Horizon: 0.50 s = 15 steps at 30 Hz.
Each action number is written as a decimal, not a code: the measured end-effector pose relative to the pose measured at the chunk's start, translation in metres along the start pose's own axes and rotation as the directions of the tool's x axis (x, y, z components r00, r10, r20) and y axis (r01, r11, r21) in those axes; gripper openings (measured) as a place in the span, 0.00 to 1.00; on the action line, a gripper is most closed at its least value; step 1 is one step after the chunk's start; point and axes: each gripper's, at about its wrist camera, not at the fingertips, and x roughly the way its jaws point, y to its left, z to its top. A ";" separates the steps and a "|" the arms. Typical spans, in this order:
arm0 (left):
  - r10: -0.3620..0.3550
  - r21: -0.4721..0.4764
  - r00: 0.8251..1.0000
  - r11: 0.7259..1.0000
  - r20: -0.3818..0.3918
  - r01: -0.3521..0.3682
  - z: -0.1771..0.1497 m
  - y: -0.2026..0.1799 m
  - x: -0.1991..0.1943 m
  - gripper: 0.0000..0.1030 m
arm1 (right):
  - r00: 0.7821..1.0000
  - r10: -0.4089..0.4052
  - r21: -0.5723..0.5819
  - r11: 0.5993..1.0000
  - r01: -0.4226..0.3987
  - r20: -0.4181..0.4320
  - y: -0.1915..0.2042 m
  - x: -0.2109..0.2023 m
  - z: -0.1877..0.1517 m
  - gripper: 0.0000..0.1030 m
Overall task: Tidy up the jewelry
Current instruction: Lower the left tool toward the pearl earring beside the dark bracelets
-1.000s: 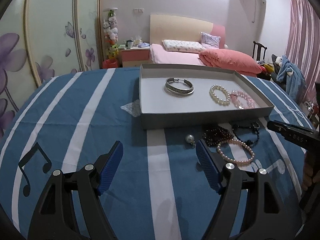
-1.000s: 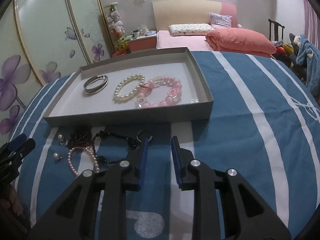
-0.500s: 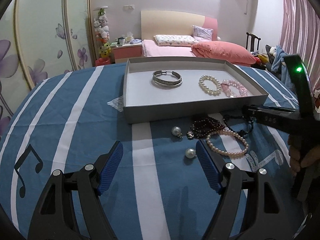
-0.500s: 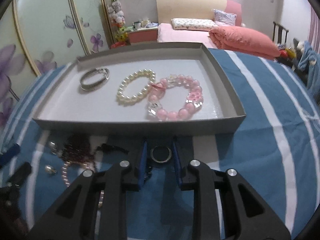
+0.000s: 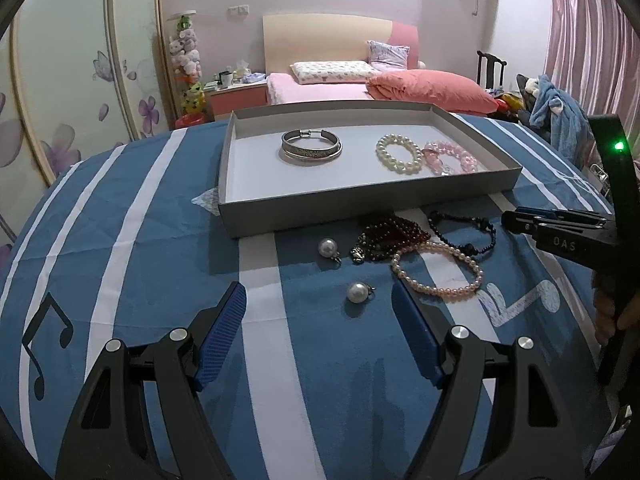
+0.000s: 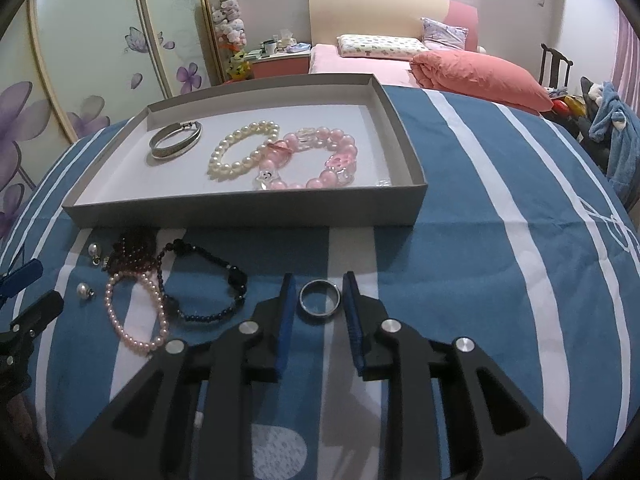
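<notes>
A grey tray point(image 6: 240, 210) point(image 5: 360, 204) on the blue striped cloth holds a silver bangle point(image 6: 176, 140), a white pearl bracelet point(image 6: 240, 148) and a pink bead bracelet point(image 6: 320, 160). In front of it lie a dark red bracelet point(image 5: 390, 236), a black bead bracelet point(image 5: 464, 232), a pink pearl bracelet point(image 5: 438, 272) and two pearl earrings point(image 5: 357, 292). My right gripper point(image 6: 319, 300) holds a silver ring point(image 6: 320, 300) between its blue pads, just above the cloth. My left gripper point(image 5: 318, 336) is open and empty, behind the nearer earring.
A bed with a pink quilt point(image 5: 432, 88) and a nightstand point(image 5: 236, 96) stand beyond the table. A chair with blue clothes point(image 5: 560, 116) is at the right. Flowered wardrobe doors point(image 5: 60, 80) line the left.
My right gripper closed in on the silver ring and drew back from the tray with it between the pads. My left gripper pulled back, bringing both earrings into view.
</notes>
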 end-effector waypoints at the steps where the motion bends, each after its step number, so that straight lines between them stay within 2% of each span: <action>1: -0.001 0.000 1.000 1.000 -0.001 0.001 0.000 0.000 0.000 0.73 | 1.000 0.001 -0.001 1.000 -0.001 0.000 0.001 0.000 0.000 0.28; 3: -0.001 0.000 1.000 1.000 -0.007 0.001 0.000 -0.001 0.001 0.73 | 1.000 -0.001 -0.006 1.000 0.001 -0.001 0.002 0.000 -0.001 0.29; 5: -0.003 0.003 1.000 1.000 -0.016 0.003 0.000 -0.002 0.003 0.73 | 1.000 -0.020 -0.012 1.000 0.020 -0.003 0.003 0.001 -0.002 0.22; 8: -0.004 0.008 0.999 1.000 -0.031 0.004 0.002 -0.005 0.007 0.73 | 1.000 -0.016 -0.001 1.000 0.016 -0.002 0.000 0.000 -0.003 0.22; 11: 0.002 0.017 0.999 1.000 -0.047 -0.001 0.003 -0.008 0.012 0.66 | 1.000 -0.013 0.001 1.000 0.013 -0.002 -0.001 0.000 -0.003 0.22; 15: 0.012 0.025 0.997 1.000 -0.080 -0.010 0.005 -0.013 0.021 0.52 | 1.000 -0.009 0.004 1.000 0.009 -0.002 0.000 0.000 -0.002 0.22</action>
